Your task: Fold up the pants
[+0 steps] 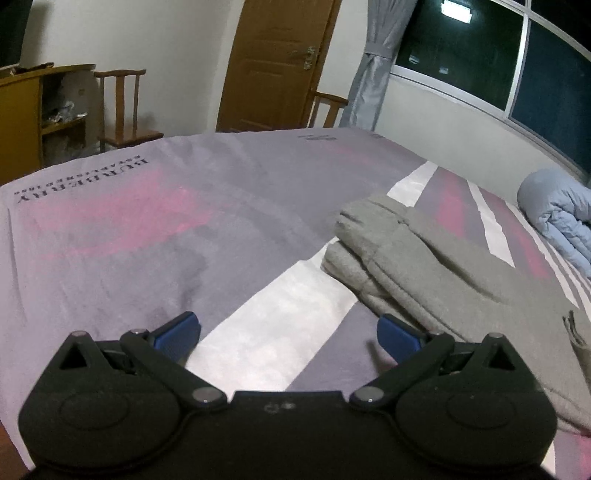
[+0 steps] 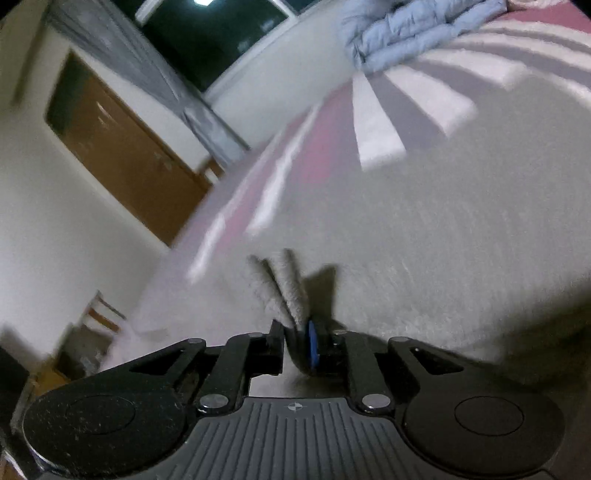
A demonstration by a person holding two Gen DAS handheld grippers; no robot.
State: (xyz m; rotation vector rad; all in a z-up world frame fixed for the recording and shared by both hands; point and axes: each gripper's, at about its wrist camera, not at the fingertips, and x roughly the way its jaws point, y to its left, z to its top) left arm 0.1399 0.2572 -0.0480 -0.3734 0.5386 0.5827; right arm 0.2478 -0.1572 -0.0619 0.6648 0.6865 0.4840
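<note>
Grey pants [image 1: 424, 266] lie on the bed to the right in the left wrist view, their far end folded into a thick roll. My left gripper [image 1: 288, 332] is open and empty, low over the bedsheet, left of the pants. In the right wrist view, which is blurred, my right gripper [image 2: 297, 343] is shut on a folded edge of the grey pants [image 2: 424, 229], which spread out ahead and to the right.
The bedsheet [image 1: 147, 229] is grey-purple with pink and white stripes. A light blue quilt [image 1: 557, 218] lies at the far right, also in the right wrist view [image 2: 406, 29]. Wooden chairs [image 1: 122, 110], a cabinet [image 1: 22, 110], a door and a window stand beyond the bed.
</note>
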